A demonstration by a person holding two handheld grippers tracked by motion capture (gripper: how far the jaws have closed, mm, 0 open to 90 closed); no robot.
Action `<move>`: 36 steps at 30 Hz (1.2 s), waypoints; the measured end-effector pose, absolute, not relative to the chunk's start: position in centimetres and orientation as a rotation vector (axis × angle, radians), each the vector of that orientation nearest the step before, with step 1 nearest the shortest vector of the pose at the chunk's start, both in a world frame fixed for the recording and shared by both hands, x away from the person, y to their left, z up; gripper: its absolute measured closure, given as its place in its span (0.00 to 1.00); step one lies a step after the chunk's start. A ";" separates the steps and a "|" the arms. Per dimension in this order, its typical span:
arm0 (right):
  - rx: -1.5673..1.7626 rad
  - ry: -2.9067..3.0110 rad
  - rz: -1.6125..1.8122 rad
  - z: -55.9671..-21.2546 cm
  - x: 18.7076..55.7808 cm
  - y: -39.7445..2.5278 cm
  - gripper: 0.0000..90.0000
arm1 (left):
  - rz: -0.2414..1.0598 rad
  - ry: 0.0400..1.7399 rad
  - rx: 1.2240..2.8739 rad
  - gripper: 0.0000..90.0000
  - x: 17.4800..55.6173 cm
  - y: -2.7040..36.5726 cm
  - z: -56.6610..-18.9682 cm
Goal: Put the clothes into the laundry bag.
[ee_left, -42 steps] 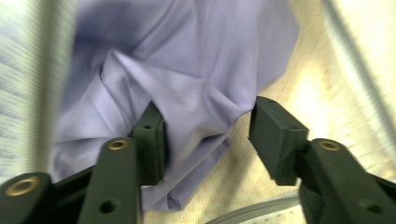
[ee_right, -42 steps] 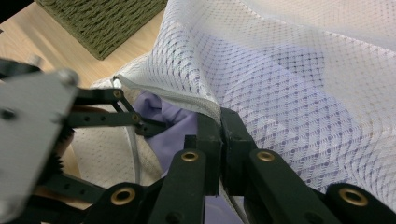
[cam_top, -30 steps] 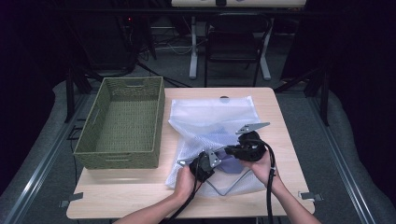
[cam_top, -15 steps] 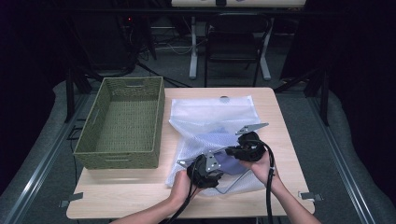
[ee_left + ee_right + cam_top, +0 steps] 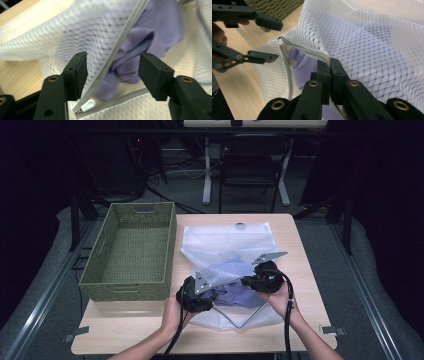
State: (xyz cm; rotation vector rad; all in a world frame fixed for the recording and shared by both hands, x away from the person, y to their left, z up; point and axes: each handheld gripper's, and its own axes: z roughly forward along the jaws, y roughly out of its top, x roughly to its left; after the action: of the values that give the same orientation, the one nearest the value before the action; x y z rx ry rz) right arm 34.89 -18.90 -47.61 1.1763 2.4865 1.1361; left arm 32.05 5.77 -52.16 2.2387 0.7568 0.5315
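A white mesh laundry bag (image 5: 225, 245) lies on the wooden table (image 5: 125, 330) with a purple garment (image 5: 240, 292) inside its near end. My right gripper (image 5: 329, 65) is shut on the bag's zipper edge and holds the upper mesh layer (image 5: 374, 50) raised, so the mouth gapes over the garment (image 5: 304, 67). My left gripper (image 5: 112, 72) is open at that mouth, its jaws astride the zipper tape and the garment (image 5: 150, 37). The white zipper pull (image 5: 86, 106) sits just below them. From above, the left gripper (image 5: 212, 292) faces the right gripper (image 5: 245, 281).
A green wicker basket (image 5: 125, 290) stands on the left of the table, close beside the bag. Bare wood runs along the table's near edge and right side. A chair and desk legs stand on the floor beyond the far edge.
My left gripper has shifted a little to the left along the bag's mouth. The right gripper has stayed in place, gripping the bag's edge.
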 end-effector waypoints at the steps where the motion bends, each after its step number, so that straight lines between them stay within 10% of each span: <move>1: 1.177 2.486 1.137 -47.6 34.9 -18.9 0.98 | 0.535 0.752 2.263 0.49 32.3 5.7 -52.4; 18: 1.160 2.505 1.131 -47.7 34.8 -18.7 0.98 | 0.555 0.807 2.292 0.96 34.3 6.6 -54.3; 36: 1.130 2.567 1.019 -47.8 33.8 -18.4 0.96 | 0.454 0.706 2.343 0.98 31.8 8.5 -52.8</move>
State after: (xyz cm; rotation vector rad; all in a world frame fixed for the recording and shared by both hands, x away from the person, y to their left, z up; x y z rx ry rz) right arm 33.83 -18.41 -47.82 1.1298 2.5665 1.0192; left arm 31.83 8.45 -52.84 2.3425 0.7058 0.4540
